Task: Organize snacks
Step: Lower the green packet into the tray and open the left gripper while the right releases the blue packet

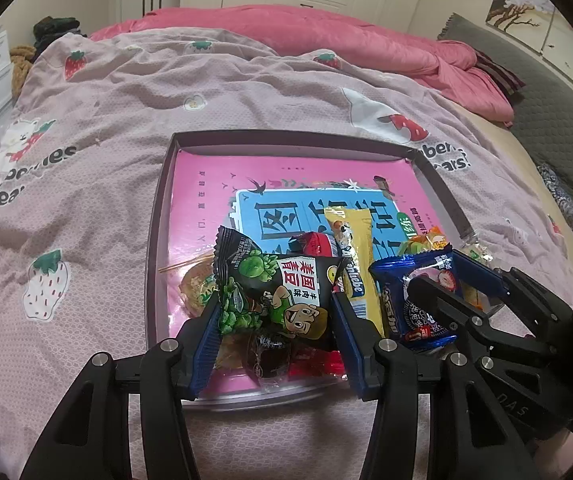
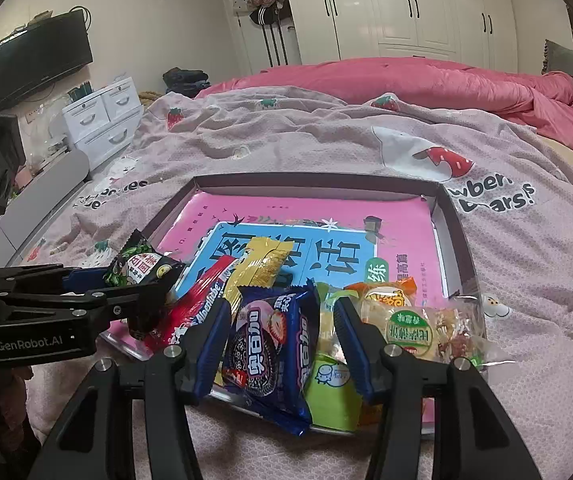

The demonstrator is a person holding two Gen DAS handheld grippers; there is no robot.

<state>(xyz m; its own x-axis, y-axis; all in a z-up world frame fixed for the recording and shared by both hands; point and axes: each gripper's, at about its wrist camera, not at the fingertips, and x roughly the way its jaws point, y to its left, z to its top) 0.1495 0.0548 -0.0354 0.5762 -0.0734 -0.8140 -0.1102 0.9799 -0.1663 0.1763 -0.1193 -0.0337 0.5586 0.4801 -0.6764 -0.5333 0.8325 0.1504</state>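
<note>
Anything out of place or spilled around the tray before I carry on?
Nothing spilled or torn. The snacks are all heaped at the near edge of the tray; the clear rice-cracker bag overhangs its right rim onto the quilt. The left claw grips the green pea packet; the right claw straddles the blue cookie pack.

Soft even indoor light, perhaps overhead; strong fisheye bending, dark corners.
</note>
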